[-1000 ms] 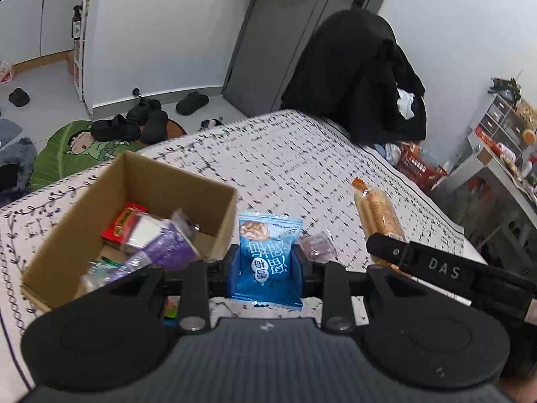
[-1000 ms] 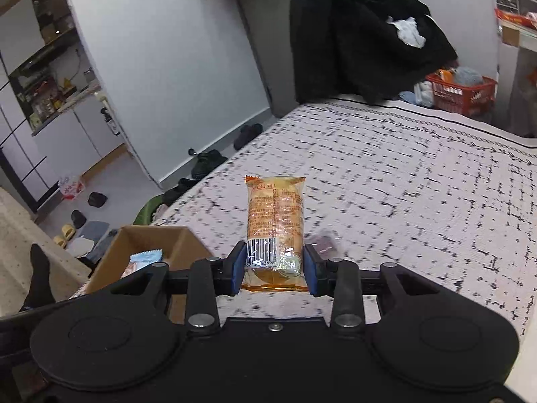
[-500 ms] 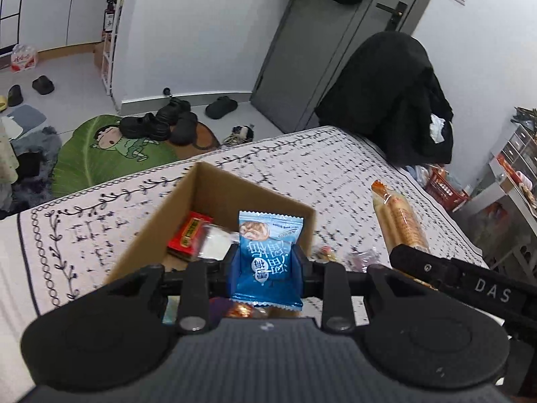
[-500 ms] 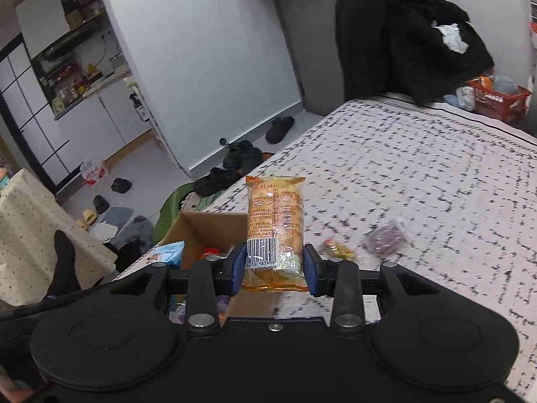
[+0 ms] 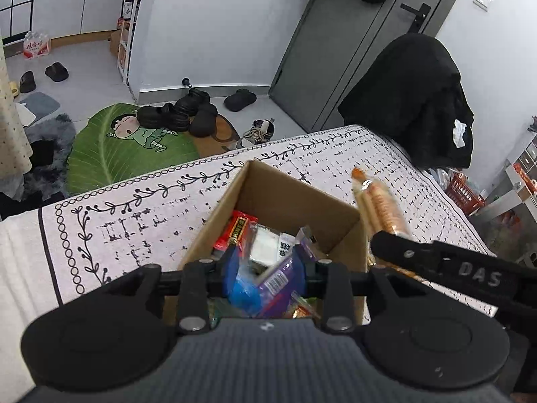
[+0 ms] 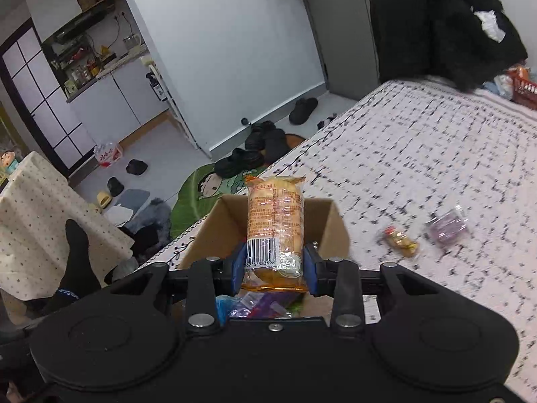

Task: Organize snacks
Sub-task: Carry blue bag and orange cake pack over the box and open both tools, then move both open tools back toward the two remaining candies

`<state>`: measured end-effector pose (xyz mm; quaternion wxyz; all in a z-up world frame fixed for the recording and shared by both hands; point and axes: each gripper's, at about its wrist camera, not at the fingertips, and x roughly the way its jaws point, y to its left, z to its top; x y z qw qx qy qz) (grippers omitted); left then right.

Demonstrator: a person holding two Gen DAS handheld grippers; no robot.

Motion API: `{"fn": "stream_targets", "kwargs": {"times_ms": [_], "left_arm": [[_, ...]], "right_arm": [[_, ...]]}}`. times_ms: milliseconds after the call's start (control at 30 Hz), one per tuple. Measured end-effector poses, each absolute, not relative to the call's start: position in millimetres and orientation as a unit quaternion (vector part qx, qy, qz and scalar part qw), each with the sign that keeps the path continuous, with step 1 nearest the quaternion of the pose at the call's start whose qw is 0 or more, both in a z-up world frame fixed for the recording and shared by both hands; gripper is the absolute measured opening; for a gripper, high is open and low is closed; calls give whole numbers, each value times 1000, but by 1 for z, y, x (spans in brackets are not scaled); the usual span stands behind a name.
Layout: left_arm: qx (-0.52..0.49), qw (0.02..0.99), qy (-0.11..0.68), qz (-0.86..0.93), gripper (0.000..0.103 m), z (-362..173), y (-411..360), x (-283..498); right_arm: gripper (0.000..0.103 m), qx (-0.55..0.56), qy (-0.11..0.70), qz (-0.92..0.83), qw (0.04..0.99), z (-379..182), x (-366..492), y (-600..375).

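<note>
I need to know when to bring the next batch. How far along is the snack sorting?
Well along. Done: the brown cardboard box on the bed already holds several packets. In hand: the left gripper is opening over the box, its blue snack packet dropping away blurred; the right gripper clamps the orange biscuit pack over the box. Left: a small gold-wrapped candy and a purple packet on the bedspread.

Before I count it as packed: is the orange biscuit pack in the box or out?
Out. The right tongs grip the pack upright above the box, not yet released.
</note>
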<state>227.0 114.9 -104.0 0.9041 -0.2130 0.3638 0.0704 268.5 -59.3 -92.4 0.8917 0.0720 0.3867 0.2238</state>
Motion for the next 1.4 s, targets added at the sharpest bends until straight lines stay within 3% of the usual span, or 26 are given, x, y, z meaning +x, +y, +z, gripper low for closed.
{"fn": "stream_targets", "kwargs": {"times_ms": [267,367,633,800,1400], "left_arm": [[-220,897,375,82,40,-111,128,227],[-221,896,376,85,47,-110,128,227],[-213,895,380,92,62,-111,124,228],[-208,898,376,97,80,-107,118,228],[-175,907,376,73,83,-90,63,235]], "right_arm": [[38,123,409,242,871,-104,282,-35],[69,147,417,276,854,-109,287,-30],[69,139,414,243,866,-105,282,-50],[69,130,412,235,871,-101,277,-68],[69,136,400,192,886,-101,272,-160]]}}
